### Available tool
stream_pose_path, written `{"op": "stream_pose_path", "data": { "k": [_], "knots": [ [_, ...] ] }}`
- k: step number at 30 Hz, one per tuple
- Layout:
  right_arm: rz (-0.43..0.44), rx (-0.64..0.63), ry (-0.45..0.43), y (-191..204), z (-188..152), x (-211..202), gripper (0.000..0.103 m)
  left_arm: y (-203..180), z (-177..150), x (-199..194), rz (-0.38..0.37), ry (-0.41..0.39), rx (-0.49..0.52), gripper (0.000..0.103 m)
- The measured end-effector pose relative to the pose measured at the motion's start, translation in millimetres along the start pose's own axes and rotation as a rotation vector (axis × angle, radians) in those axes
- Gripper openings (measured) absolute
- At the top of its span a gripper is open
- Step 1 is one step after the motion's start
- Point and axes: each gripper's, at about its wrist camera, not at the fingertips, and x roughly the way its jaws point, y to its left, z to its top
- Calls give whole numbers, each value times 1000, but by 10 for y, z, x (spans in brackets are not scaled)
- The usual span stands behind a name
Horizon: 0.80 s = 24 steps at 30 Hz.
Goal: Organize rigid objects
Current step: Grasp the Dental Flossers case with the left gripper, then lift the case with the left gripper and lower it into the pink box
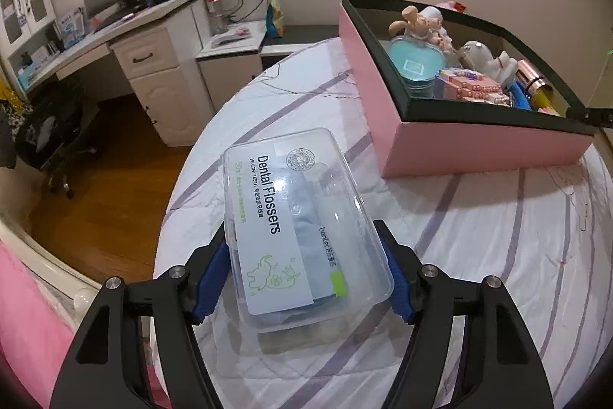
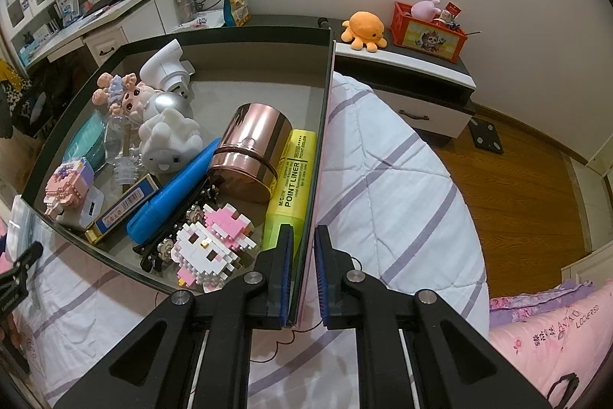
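A clear plastic box labelled Dental Flossers [image 1: 299, 217] lies between the blue pads of my left gripper [image 1: 300, 227], which is shut on its two long sides just above the striped bedspread [image 1: 498, 236]. Behind it to the right stands the pink storage box [image 1: 479, 148] with a dark rim. My right gripper [image 2: 303, 228] is shut on this box's right-hand wall [image 2: 325, 102], one pad inside and one outside. Inside lie a yellow highlighter [image 2: 293, 179], a copper tin [image 2: 253, 152], a blue marker [image 2: 172, 194], a pink-and-white block figure [image 2: 214, 248] and several small toys.
A nightstand [image 2: 421, 79] at the bed's head carries an orange octopus plush [image 2: 364, 29] and a red crate [image 2: 429, 29]. A white desk [image 1: 115, 37] with a monitor and a black office chair [image 1: 49, 140] stand left on the wooden floor. A pink pillow [image 2: 555, 332] lies lower right.
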Motion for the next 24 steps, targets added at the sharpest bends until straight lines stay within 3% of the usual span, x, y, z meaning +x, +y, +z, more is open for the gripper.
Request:
{"op": "stream_pose_path", "data": {
  "k": [4,10,16,19,24],
  "knots": [
    [1,1,1,-2,-2,4,11,24,42,54,2,27,-31,83],
    [2,2,2,-2,1,5,11,35,82,106,25,32,-99,85],
    [2,1,4,-6,-1,6,11,106,99,123,68,29,-228,80],
    [3,2,4,-7,3,5,11,83,128,157,79,17,-237,65],
    [7,5,8,3,-16,17,11,29,112,103,52,-21,-188,63]
  ]
}}
